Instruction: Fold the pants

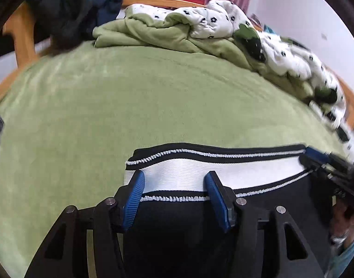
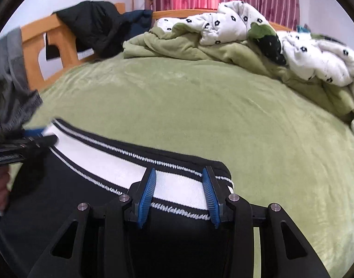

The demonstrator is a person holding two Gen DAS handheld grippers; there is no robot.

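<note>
Straddling the striped waistband, both grippers sit over the black pants [image 1: 177, 231] on the green bed.

Between the blue pads of the left gripper [image 1: 174, 187] lies the white-and-black waistband [image 1: 200, 166]; the jaws stand part-way apart with clear band showing between the pads, so they look released rather than clenched, though whether the tips nip the cloth underneath I cannot tell. The right gripper [image 2: 179, 185] stands a little narrower over the band's other end [image 2: 177, 185], pads either side of the white stripe, likewise gripping nothing that I can see. The black legs run back beneath both sets of jaws. Ahead of the jaws spreads the green blanket [image 1: 130, 104], with a crumpled flowered quilt [image 1: 211, 20] beyond and dark clothes [image 2: 93, 23] on the wooden bed frame [image 2: 35, 46].
</note>
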